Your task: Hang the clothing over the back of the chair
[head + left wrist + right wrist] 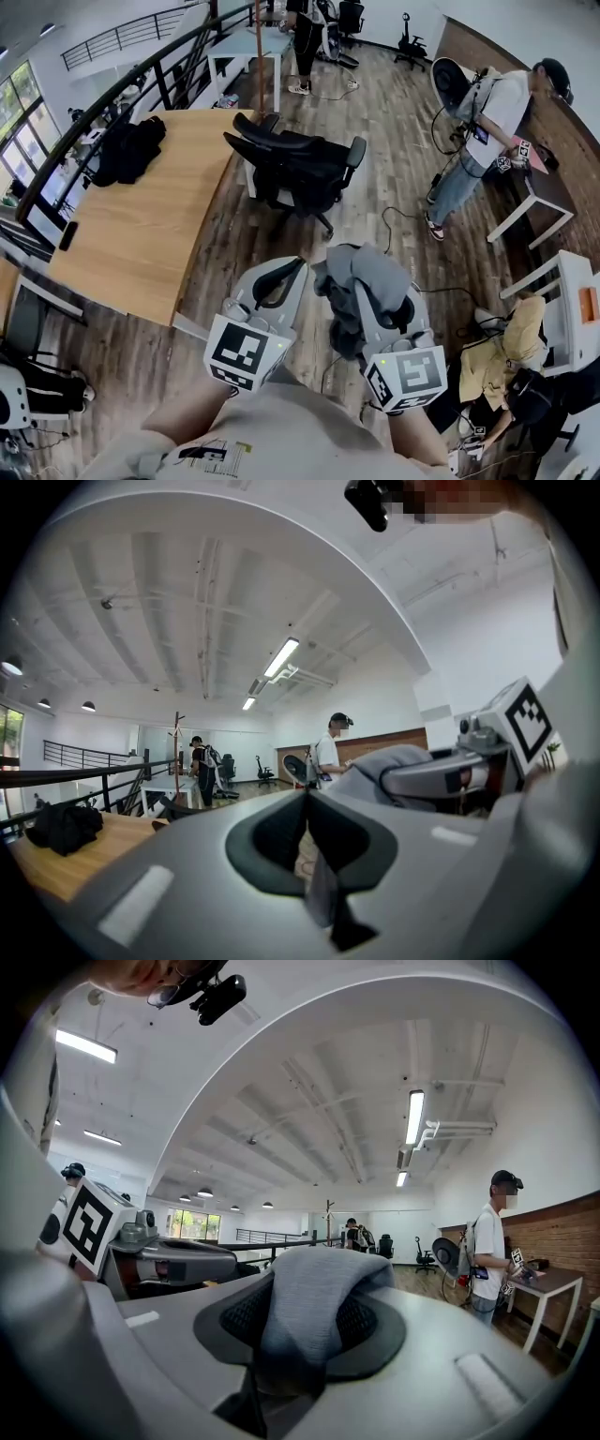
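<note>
The grey clothing [375,272] is clamped between the jaws of the right gripper [364,295], bunched over the pads and draped down its front. It is judged to be held this way so that it can be carried as one bundle. The black office chair [295,164] is set well beyond both grippers, so the clothing is apart from the chair and nothing has been laid over the chair's back yet.

The left gripper [307,803] is seen with its jaws together and nothing between them, just beside the clothing on the side away from the chair. It is probably held ready to spread the fabric.

No container is seen. A dark bundle [127,150] is carried on the wooden table [141,234] just beside the chair.
</note>
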`<state>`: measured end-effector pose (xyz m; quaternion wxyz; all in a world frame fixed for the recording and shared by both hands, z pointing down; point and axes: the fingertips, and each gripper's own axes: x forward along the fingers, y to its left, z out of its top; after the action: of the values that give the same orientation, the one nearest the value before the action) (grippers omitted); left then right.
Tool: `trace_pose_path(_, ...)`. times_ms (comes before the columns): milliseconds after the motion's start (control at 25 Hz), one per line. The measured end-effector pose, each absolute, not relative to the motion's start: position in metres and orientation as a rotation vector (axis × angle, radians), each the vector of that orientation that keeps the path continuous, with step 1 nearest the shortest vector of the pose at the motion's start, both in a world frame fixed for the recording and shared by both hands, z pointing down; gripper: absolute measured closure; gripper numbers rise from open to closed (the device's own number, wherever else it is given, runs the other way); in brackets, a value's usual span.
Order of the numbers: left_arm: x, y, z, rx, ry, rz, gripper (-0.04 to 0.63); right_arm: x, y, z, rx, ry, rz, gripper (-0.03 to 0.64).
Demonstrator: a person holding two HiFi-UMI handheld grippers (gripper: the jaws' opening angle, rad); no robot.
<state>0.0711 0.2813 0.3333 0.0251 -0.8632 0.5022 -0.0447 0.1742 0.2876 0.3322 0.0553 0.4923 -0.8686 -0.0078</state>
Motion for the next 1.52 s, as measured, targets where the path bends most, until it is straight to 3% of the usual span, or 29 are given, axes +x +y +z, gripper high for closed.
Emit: trace_pose_path(1520, -0.017, -0.112, 0.328, -2.868, 1.341, -0.191, 0.592, 0.088, -0.078, 0.313, 1.73, -2.478, 0.084, 0.466)
